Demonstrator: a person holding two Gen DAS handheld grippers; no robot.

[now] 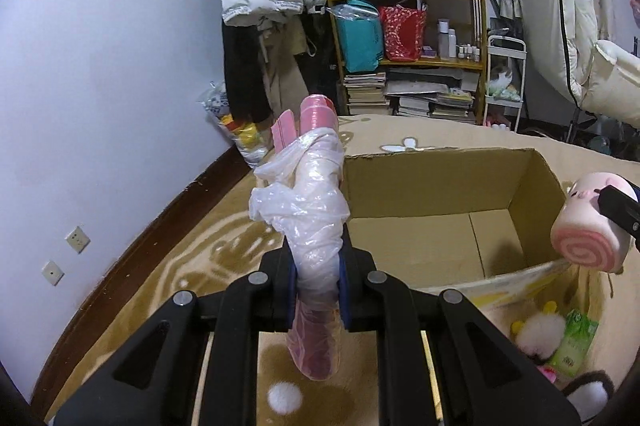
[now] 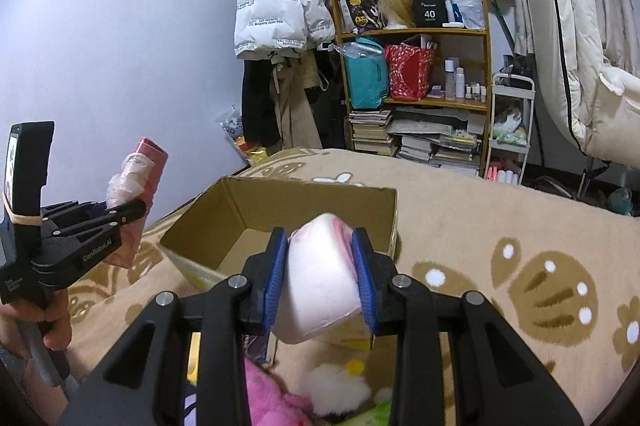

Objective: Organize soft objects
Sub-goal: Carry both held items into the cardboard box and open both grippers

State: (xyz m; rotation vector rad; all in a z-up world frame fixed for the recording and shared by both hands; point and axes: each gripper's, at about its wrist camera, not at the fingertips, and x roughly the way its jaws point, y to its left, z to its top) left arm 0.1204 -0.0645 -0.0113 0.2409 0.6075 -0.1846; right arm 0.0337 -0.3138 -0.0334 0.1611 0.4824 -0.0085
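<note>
My left gripper (image 1: 318, 276) clamps a plastic-wrapped pink roll (image 1: 316, 226); my right gripper (image 2: 322, 282) squeezes a swirl-cake plush (image 2: 320, 286) above the cardboard box (image 2: 304, 202).

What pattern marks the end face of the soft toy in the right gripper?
A pink and cream spiral on the roll-cake toy, clearest in the left wrist view.

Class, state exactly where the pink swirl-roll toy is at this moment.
The pink swirl-roll toy is clamped in the right gripper, held at the near right corner of the open cardboard box.
</note>
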